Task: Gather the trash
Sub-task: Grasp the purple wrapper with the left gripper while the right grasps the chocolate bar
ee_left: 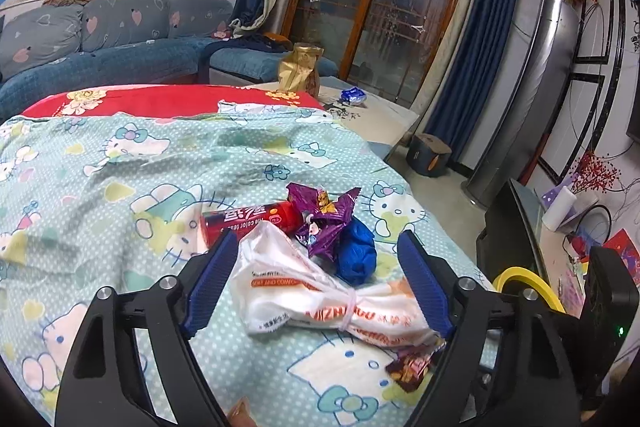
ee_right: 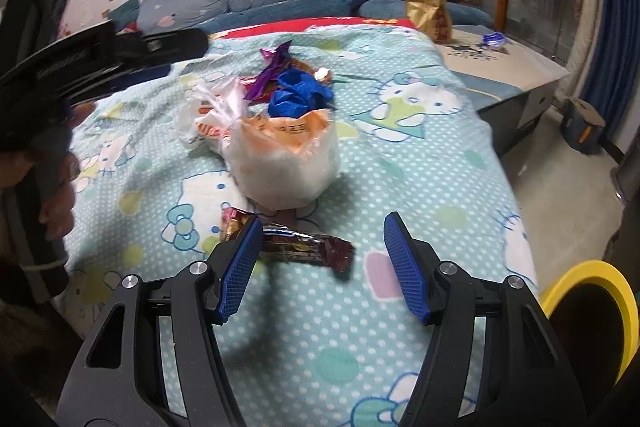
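Trash lies on a Hello Kitty sheet (ee_left: 120,187). My left gripper (ee_left: 318,247) is open, its blue pads on either side of a knotted white plastic bag (ee_left: 316,299). Beyond it lie a red tube wrapper (ee_left: 248,221), a purple wrapper (ee_left: 324,223) and a crumpled blue bag (ee_left: 356,255). A brown candy wrapper (ee_left: 408,367) lies by the right finger. My right gripper (ee_right: 320,231) is open above that brown wrapper (ee_right: 304,243), with the white bag (ee_right: 280,155), blue bag (ee_right: 300,95) and purple wrapper (ee_right: 272,71) beyond.
A yellow-rimmed bin (ee_right: 592,327) stands right of the bed and also shows in the left wrist view (ee_left: 528,283). A gold snack bag (ee_left: 298,71) and a blue wrapper (ee_left: 354,95) sit on a far table. A sofa (ee_left: 100,39) stands behind. The left gripper's body (ee_right: 80,63) is at left.
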A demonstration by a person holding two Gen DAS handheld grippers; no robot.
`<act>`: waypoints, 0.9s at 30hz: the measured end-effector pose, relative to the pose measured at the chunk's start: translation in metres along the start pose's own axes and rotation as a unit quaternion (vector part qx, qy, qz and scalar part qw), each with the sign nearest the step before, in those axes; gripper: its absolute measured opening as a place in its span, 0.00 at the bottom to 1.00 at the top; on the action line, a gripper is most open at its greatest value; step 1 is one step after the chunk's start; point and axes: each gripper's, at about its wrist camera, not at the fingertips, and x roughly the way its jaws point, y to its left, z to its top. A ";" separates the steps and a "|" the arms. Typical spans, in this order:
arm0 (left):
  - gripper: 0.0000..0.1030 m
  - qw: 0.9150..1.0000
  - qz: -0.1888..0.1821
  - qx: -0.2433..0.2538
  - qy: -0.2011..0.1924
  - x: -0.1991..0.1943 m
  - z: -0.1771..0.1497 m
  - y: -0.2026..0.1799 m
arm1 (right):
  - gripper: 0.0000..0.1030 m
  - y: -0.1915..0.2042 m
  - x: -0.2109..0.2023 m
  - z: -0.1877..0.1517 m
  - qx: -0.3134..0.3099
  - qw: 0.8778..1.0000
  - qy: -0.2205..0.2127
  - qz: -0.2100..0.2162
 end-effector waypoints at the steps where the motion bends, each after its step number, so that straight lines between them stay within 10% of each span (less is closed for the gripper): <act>1: 0.73 1.000 0.000 0.000 0.005 0.004 0.001 0.000 | 0.50 0.000 0.002 -0.001 -0.002 1.000 0.004 0.009; 5: 0.71 1.000 -0.003 0.002 0.022 0.023 0.003 -0.003 | 0.34 0.002 0.003 -0.002 0.003 0.999 0.006 0.037; 27: 0.29 0.997 -0.001 -0.010 0.080 0.078 0.008 -0.010 | 0.40 -0.003 -0.001 -0.018 0.003 0.996 0.021 0.082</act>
